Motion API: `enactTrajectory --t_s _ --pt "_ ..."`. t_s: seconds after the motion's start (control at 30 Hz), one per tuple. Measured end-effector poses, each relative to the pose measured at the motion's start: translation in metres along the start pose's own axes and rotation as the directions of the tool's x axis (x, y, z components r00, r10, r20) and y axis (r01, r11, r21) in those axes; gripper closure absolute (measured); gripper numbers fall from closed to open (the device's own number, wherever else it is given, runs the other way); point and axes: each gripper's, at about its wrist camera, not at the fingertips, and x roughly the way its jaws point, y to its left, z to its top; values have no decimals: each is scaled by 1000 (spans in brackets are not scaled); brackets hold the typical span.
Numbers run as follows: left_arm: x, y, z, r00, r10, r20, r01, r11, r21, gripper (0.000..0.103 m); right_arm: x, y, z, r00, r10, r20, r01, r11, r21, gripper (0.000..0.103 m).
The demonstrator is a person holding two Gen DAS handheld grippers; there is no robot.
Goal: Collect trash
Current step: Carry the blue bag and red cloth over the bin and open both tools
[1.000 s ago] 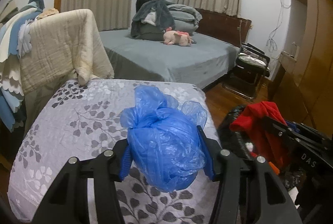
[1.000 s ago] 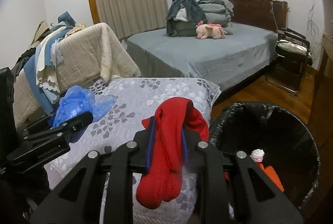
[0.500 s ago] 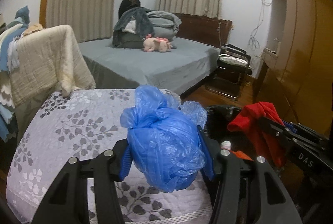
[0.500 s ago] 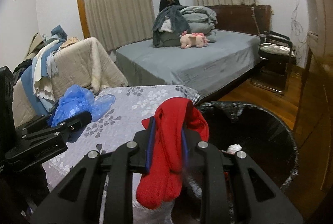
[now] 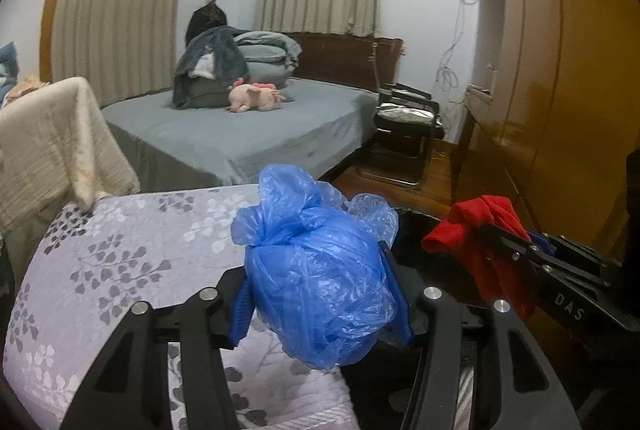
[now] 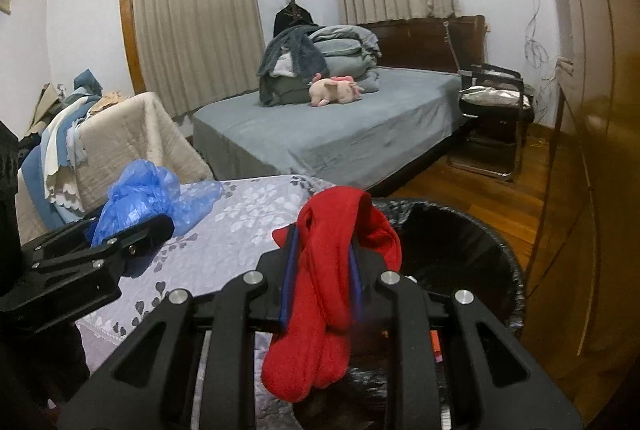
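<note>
My left gripper is shut on a crumpled blue plastic bag, held over the right edge of the floral bedspread. In the right wrist view the same blue bag shows at the left with the left gripper. My right gripper is shut on a red cloth that hangs down over the rim of a black-lined trash bin. The red cloth and the right gripper also appear at the right of the left wrist view, above the bin.
A grey bed with folded bedding and a pink plush toy lies beyond. A beige blanket drapes over furniture at the left. A black folding chair and a wooden wardrobe stand at the right.
Both grippers have moved rightward and slightly up, from over the bedspread toward the bin. The bin now lies under the red cloth. Both grips are unchanged.
</note>
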Motion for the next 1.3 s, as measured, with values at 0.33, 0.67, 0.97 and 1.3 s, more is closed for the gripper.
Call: enactTrajectory --t_s 0.33,0.67,0.97,1.3 --pt "10 -28 10 998 -65 10 65 997 47 49 -5 -28 6 998 -61 26 60 998 23 81" --pt "46 -51 15 994 -111 -16 112 989 92 48 18 -60 6 994 -112 -5 112 993 38 81" --pt "98 -66 15 988 -133 -78 141 984 110 48 57 -94 1 987 -149 -60 153 985 80 81" --pt "155 -75 9 971 -175 -161 194 974 114 44 103 -117 -7 974 -177 -140 188 979 72 58"
